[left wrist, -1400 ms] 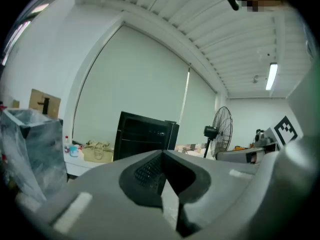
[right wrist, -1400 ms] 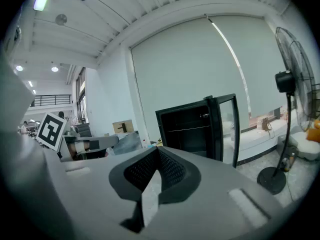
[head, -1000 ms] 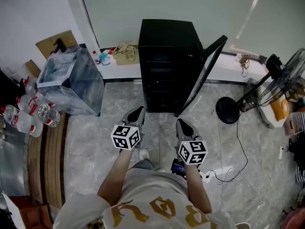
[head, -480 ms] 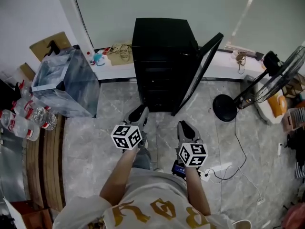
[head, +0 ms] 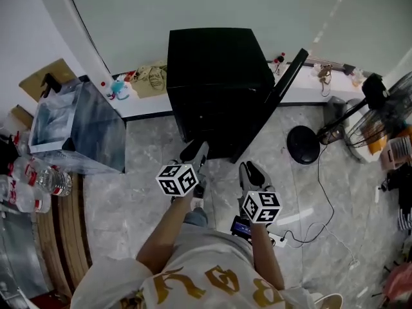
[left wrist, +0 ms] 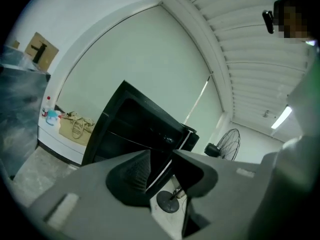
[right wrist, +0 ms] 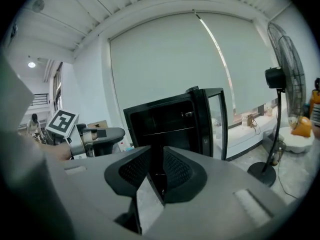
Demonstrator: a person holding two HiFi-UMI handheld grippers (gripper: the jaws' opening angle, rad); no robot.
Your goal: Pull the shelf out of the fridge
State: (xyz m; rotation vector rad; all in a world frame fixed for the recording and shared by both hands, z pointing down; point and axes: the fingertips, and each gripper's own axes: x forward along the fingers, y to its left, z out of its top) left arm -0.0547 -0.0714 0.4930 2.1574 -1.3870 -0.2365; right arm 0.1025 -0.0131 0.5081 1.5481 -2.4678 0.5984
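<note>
The black fridge [head: 215, 85] stands on the floor against the wall, its door [head: 282, 95] swung open to the right. Thin wire shelves [right wrist: 167, 131] cross its dark inside. Both grippers are held low in front of it, apart from it. My left gripper [head: 198, 152] points at the fridge's open front, jaws a narrow gap apart with nothing between them. My right gripper [head: 248, 170] sits a little further back, below the door's edge. Its jaws are closed to a slit and hold nothing. Each carries a marker cube [head: 177, 179].
A clear plastic bin [head: 77, 127] and water bottles [head: 32, 185] stand at the left by a wooden bench [head: 61, 237]. A standing fan's base [head: 302, 145] and its cable lie right of the door. A power strip [head: 278, 238] is by my right arm.
The person has stepped closer to the fridge. Both grippers are nearer its front, the left one having advanced furthest. The jaws look unchanged.
</note>
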